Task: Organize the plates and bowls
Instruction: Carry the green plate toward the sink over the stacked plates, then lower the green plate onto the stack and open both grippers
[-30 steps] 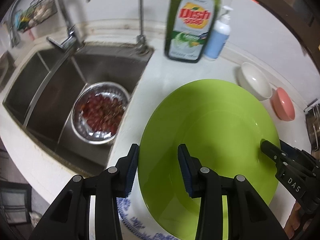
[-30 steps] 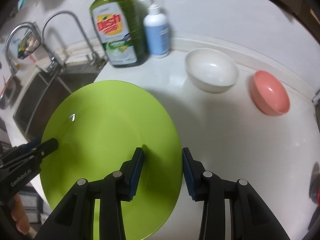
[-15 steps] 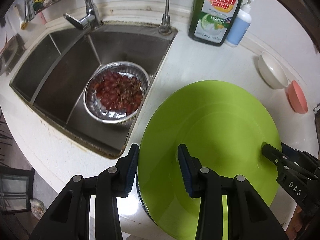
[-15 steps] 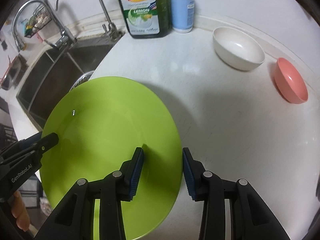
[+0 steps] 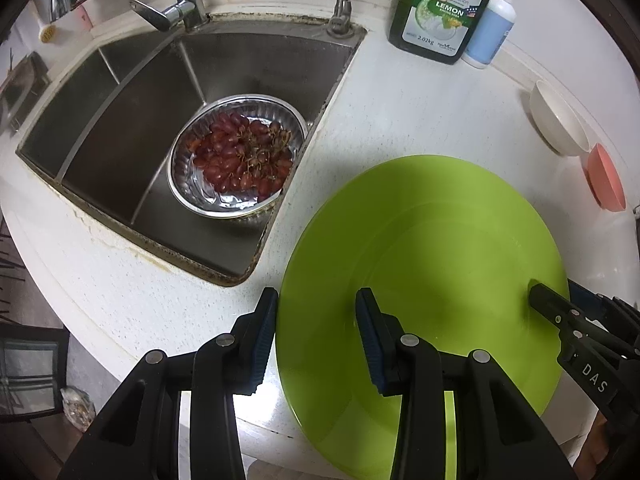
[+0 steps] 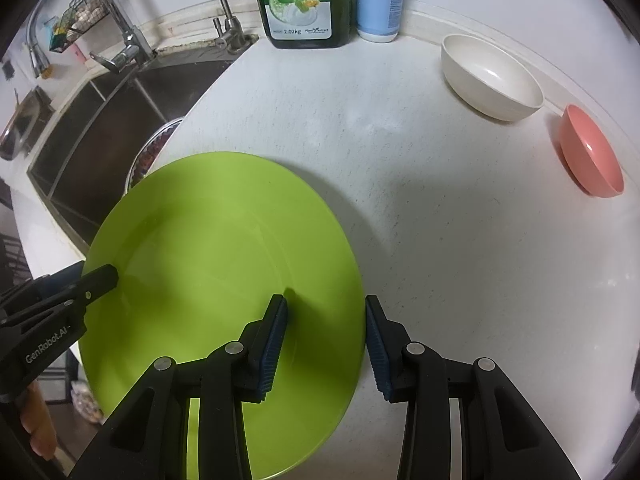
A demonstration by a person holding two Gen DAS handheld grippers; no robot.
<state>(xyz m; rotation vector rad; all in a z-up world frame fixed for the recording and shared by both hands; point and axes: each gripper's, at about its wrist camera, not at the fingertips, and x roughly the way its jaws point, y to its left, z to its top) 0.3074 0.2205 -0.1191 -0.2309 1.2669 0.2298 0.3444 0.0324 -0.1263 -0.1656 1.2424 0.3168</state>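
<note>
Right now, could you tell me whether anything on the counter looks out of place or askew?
Yes: the pink bowl lies tipped on its side near the wall, while the white bowl beside it stands upright. Nothing looks spilled or broken.

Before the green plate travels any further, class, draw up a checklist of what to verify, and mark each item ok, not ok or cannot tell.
1. Left gripper straddles the green plate rim: ok.
2. Right gripper straddles the opposite rim: ok.
3. Jaws actually clamped on the plate: cannot tell.
4. White bowl and pink bowl stand apart from the plate: ok.
5. Countertop right of the plate bare: ok.
6. Plate's underside clear: cannot tell.
</note>
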